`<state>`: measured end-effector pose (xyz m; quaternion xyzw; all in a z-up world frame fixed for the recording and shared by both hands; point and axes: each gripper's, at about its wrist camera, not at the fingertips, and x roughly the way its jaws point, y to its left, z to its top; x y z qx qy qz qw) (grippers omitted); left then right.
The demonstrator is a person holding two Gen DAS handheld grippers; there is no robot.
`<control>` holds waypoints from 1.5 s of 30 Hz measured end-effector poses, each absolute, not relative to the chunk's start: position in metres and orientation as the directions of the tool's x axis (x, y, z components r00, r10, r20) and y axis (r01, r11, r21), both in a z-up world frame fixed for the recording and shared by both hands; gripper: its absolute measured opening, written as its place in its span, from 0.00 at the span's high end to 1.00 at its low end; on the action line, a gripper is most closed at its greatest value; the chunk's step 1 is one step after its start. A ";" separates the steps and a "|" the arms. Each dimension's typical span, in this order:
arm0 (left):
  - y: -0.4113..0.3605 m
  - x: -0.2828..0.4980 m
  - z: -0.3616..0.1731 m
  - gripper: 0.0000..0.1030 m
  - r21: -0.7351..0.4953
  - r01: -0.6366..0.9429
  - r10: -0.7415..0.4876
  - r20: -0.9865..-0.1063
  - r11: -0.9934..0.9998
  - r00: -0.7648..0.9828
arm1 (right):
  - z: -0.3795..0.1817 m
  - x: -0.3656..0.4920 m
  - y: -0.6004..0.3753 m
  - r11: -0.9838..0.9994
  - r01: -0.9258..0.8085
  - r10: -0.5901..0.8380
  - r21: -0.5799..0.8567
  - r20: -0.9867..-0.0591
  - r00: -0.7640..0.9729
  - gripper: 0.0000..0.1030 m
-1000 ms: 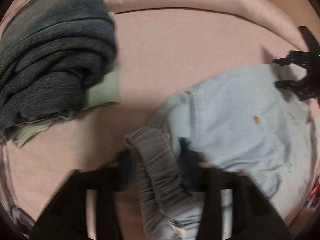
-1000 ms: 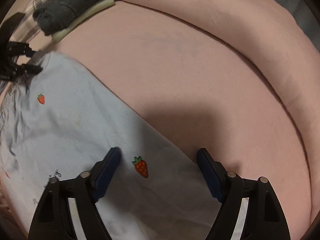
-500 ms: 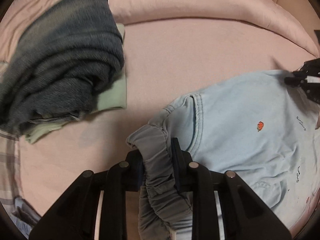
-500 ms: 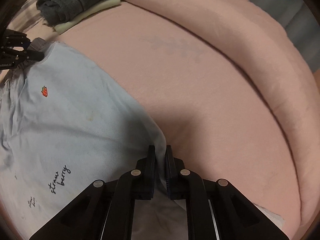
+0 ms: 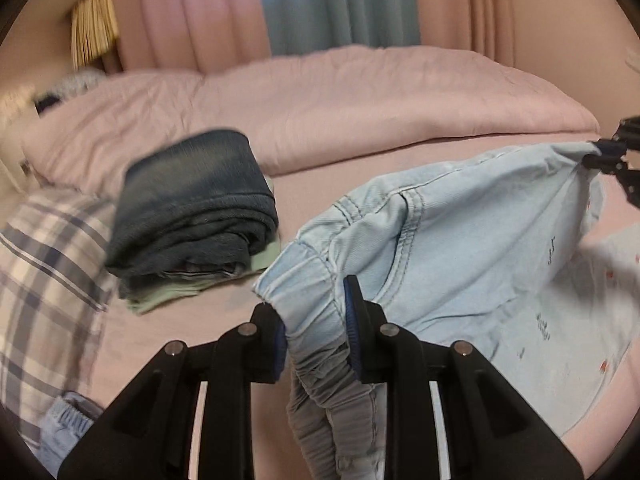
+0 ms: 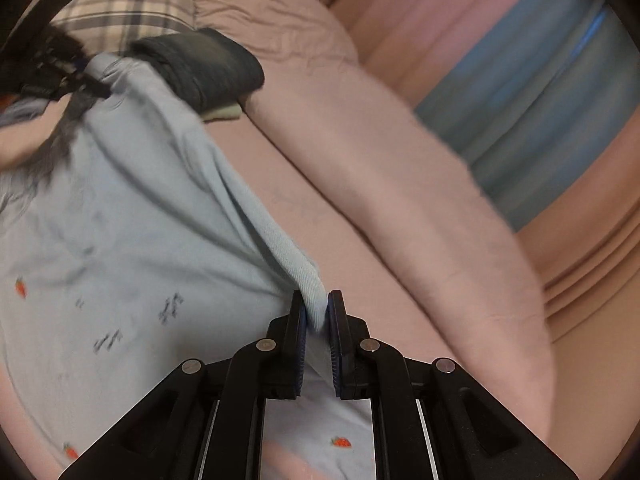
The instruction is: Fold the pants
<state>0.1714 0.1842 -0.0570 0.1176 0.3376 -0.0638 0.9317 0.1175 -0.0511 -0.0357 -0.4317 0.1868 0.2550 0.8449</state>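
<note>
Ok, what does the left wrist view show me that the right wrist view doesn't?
Only the left wrist view shows the left gripper pinching the gathered waistband of the light blue pants, with a second elastic waistband at lower left.

Only the right wrist view shows the right gripper shut on a bunched fabric edge, and the strawberry prints.

Both show the pants lifted between the grippers, the folded dark jeans, the plaid pillow and the pink bedding.

Blurred curtains [image 5: 336, 4], pants [image 5: 460, 248] lettering unreadable, pants cut off below
</note>
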 end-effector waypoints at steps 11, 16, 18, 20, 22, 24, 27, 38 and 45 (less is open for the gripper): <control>0.201 0.076 -0.120 0.61 0.202 0.208 -0.030 -0.645 0.957 0.764 | -0.111 0.001 -0.088 0.260 -0.587 0.250 -0.766 -0.534 0.808 0.91; 0.213 0.065 -0.149 0.56 0.154 0.180 -0.013 -0.725 0.972 0.688 | -0.152 -0.004 -0.085 0.194 -0.629 0.217 -0.752 -0.593 0.776 0.91; 0.218 0.062 -0.149 0.57 0.079 0.156 -0.049 -0.732 0.985 0.680 | -0.153 -0.009 -0.084 0.195 -0.629 0.214 -0.752 -0.593 0.776 0.91; 0.222 0.060 -0.146 0.57 0.040 0.135 -0.065 -0.724 0.990 0.687 | -0.146 -0.006 -0.082 0.213 -0.626 0.216 -0.750 -0.588 0.779 0.91; 0.228 0.059 -0.144 0.58 -0.013 0.102 -0.081 -0.714 0.995 0.695 | -0.135 -0.010 -0.082 0.234 -0.613 0.228 -0.755 -0.570 0.789 0.91; 0.232 0.055 -0.141 0.59 -0.063 0.072 -0.096 -0.704 0.995 0.704 | -0.129 -0.011 -0.083 0.255 -0.621 0.240 -0.741 -0.573 0.783 0.91; 0.228 0.044 -0.137 0.59 -0.084 0.049 -0.094 -0.695 0.995 0.713 | -0.146 -0.020 -0.084 0.247 -0.662 0.236 -0.708 -0.619 0.749 0.91; 0.135 0.073 -0.103 0.41 -0.122 0.221 -0.246 -0.641 0.968 0.727 | -0.124 -0.009 -0.114 0.475 -0.767 0.311 -0.431 -0.733 0.605 0.64; 0.073 0.101 -0.129 0.41 -0.134 0.328 -0.316 -0.735 0.935 0.600 | -0.057 0.089 -0.193 0.830 -0.558 0.372 0.014 -0.759 0.534 0.48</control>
